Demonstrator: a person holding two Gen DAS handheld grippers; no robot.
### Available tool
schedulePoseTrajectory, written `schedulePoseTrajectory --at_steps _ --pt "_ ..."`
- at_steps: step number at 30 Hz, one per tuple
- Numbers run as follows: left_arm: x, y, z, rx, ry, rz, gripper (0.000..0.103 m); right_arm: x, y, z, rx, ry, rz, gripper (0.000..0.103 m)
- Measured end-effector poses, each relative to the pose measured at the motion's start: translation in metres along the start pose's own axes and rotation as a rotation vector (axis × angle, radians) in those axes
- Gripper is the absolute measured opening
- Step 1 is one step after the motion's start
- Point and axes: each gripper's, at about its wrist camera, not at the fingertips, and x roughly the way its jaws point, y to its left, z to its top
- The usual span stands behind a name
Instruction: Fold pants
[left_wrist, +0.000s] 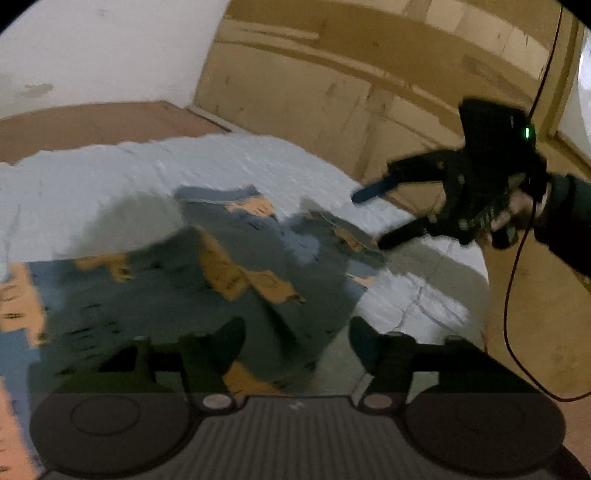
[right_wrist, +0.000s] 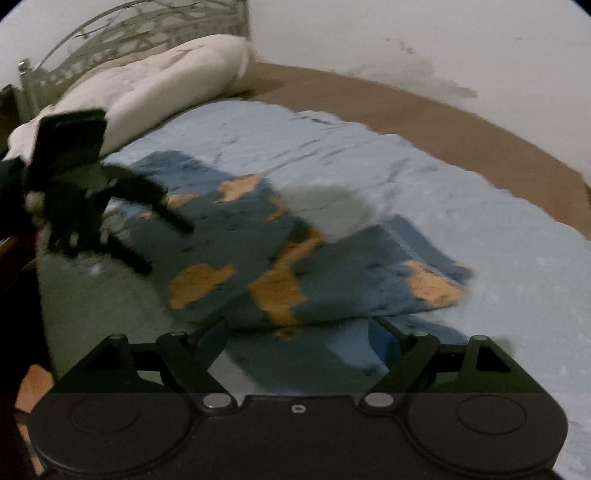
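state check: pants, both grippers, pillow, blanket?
pants: folded over, lying on the blanket, held by neither gripper
left gripper: open, nothing between the jaws, above the pants' edge
right gripper: open, empty, by the pants' far edge
blanket: spread on the bed, wrinkled
pillow: at the headboard, untouched

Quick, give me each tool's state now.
Left tool: open, holding nothing.
Right tool: open, holding nothing; blue-and-orange patterned pants lie free.
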Motion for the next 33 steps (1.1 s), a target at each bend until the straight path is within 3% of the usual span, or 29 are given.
schedulePoseTrajectory --at_steps 2,5,11,17,21,24,27,29,33 --pt "0.013 -0.004 -0.001 -0.021 0.025 -0.015 0.06 -0.003 -0.012 -0.002 0.014 -0.005 -0.022 0.084" --pt "0.024 -0.006 -0.009 -0.012 0.061 0.022 0.06 -0.005 -0.028 -0.005 0.016 -0.017 -0.036 0.084" --pt "0.035 -0.005 -0.007 -0.015 0.079 -0.007 0.041 0.005 -0.047 0.001 -0.001 -0.033 -0.03 0.084" --pt "0.047 -0.005 -0.002 -0.031 0.054 -0.036 0.027 0.026 -0.069 0.025 -0.017 -0.032 -0.04 0.084" --pt "0.051 -0.01 -0.003 -0.006 0.05 -0.033 0.026 0.049 -0.083 0.055 -0.079 -0.007 -0.041 0.081" --pt "0.053 -0.011 -0.005 0.012 0.056 -0.028 0.026 0.074 -0.087 0.084 -0.153 0.03 -0.054 0.074" --pt "0.054 -0.008 -0.008 0.006 0.059 -0.034 0.026 0.109 -0.093 0.109 -0.201 0.108 -0.041 0.059" --pt "0.055 -0.007 -0.008 0.011 0.06 -0.036 0.026 0.131 -0.093 0.119 -0.222 0.149 -0.033 0.048" --pt "0.056 -0.005 -0.009 0.012 0.065 -0.038 0.026 0.168 -0.096 0.127 -0.237 0.237 -0.018 0.039"
